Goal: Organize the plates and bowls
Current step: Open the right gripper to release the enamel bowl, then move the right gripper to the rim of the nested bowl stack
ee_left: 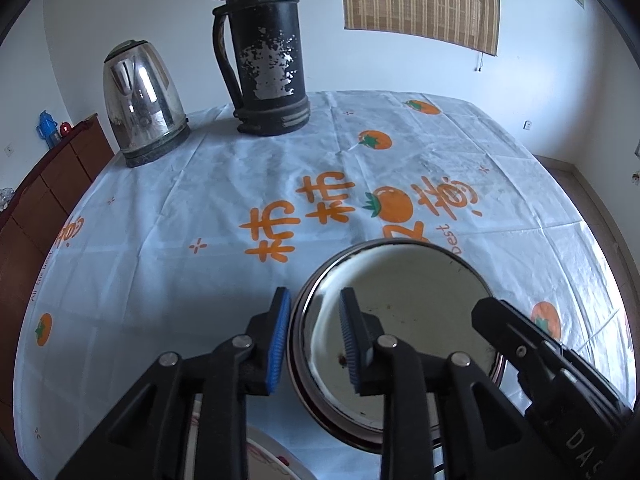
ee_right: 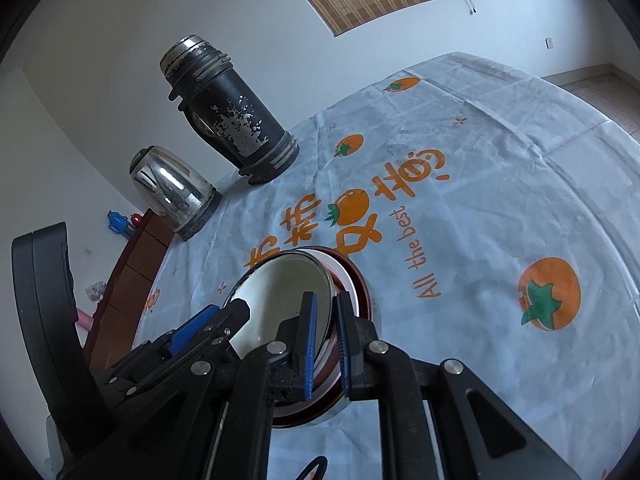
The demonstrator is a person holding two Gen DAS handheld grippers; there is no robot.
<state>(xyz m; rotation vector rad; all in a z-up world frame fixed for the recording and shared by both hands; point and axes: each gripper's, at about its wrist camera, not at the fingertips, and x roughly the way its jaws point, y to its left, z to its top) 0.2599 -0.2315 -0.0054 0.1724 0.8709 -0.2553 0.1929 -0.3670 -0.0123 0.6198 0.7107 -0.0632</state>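
A shiny steel bowl with a dark red outer band sits on the tablecloth; it also shows in the right wrist view. My left gripper straddles its left rim, one blue pad outside and one inside, with a gap to the rim. My right gripper is shut on the bowl's right rim. In the left wrist view the right gripper shows on the bowl's right edge. In the right wrist view the left gripper shows at the bowl's left edge. A white plate edge shows below my left gripper.
A tall worn black thermos and a steel electric kettle stand at the table's far left. The table wears a white cloth with orange persimmon prints. A brown cabinet stands left of the table.
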